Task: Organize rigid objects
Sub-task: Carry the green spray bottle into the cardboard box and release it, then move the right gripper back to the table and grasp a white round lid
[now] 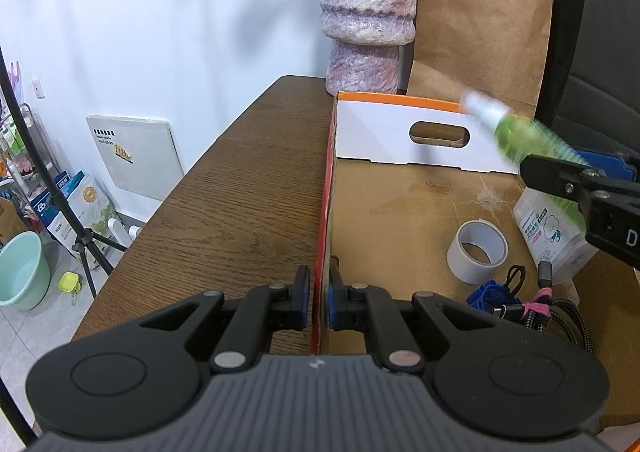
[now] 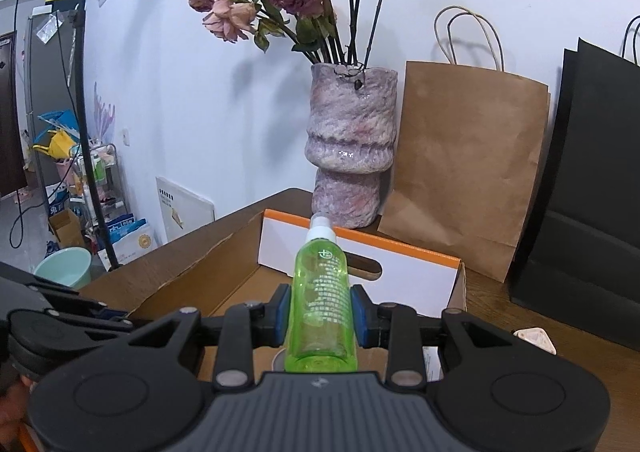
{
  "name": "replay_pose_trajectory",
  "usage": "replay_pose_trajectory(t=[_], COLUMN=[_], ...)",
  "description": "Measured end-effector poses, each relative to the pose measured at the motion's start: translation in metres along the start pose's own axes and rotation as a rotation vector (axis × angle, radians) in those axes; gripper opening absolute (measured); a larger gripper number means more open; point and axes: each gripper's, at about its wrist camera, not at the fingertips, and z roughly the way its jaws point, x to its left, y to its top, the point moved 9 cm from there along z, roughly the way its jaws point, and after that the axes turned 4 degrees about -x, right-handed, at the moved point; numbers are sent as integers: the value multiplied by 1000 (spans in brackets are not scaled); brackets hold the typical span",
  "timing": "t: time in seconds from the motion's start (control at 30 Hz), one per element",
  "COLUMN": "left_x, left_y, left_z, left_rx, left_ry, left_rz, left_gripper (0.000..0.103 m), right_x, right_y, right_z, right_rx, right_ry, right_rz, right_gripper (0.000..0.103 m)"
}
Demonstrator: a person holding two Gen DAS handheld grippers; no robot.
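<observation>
The cardboard box (image 1: 400, 203) on the wooden table (image 1: 248, 187) serves as the landmark here, and things run from its left wall across to its right side.

At the box's left wall, the left gripper (image 1: 319, 302) is clamped on the cardboard edge itself, one pad outside and one inside, steadying the box. It should keep that hold so the box does not slide while something is set inside.

Inside the box, toward its middle, a roll of white tape (image 1: 477, 252) lies on the floor. Right of the tape sit a bundle of braided cables (image 1: 532, 308) and a white plastic container (image 1: 556, 236) with a printed label.

Above the box's right half, the right gripper (image 2: 320, 316) is closed on the green spray bottle (image 2: 322, 304), its blue pads pressing the bottle's sides, white cap pointing toward the box's far white panel (image 2: 360, 260). The step appears to be placing the bottle in the box. To do it well, I would lower it over the bare floor between the tape and the far panel, lay it down or stand it clear of the container, and part the jaws only once it rests.

In the left wrist view the bottle is blurred and the right gripper is cut off by the frame edge. In the right wrist view the gripper body hides most of the box floor, so the landing spot cannot be seen from there. The container's label is too small to read.
</observation>
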Motion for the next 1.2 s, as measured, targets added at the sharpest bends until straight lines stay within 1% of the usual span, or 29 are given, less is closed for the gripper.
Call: replay_pose_trajectory(t=[0.03, 0.07, 0.1, 0.13, 0.17, 0.2, 0.23, 0.27, 0.3, 0.33, 0.6, 0.9, 1.07, 1.2], left_x=[0, 0, 0, 0, 0, 0, 0, 0, 0, 0, 0, 0, 0, 0], left_y=[0, 0, 0, 0, 0, -1, -1, -1, -1, -1, -1, -1, -1, -1], left_z=[0, 0, 0, -1, -1, -1, -1, -1, -1, -1, -1, -1, 0, -1], left_rx=[0, 1, 0, -1, -1, -1, -1, -1, -1, -1, -1, -2, -1, -2], left_ry=[1, -1, -1, 0, -1, 0, 0, 0, 0, 0, 0, 1, 0, 0], left_rz=[0, 0, -1, 1, 0, 0, -1, 0, -1, 0, 0, 1, 0, 1], left_gripper=[10, 10, 10, 10, 10, 10, 10, 10, 10, 10, 10, 10, 10, 10], right_x=[0, -1, -2, -2, -3, -3, -4, -5, -6, -7, -9, -15, -28, -50], right_y=[0, 1, 2, 3, 4, 5, 6, 6, 7, 6, 3, 4, 8, 10], right_z=[-1, -2, -2, -4, -6, -7, -8, -9, -9, -9, -6, -10, -20, -31], right_rx=[-4, -7, -12, -21, -27, -31, -33, -36, -38, -38, -22, -31, -55, -68], right_ry=[-1, -8, -15, -22, -27, -30, -31, -32, -37, -44, -58, -74, -103, -150], right_rz=[0, -1, -7, -15, -20, -22, -21, -19, -19, -21, -31, -34, -24, 2], right_gripper=[35, 53, 64, 78, 83, 84, 88, 94, 98, 103, 103, 103, 103, 103])
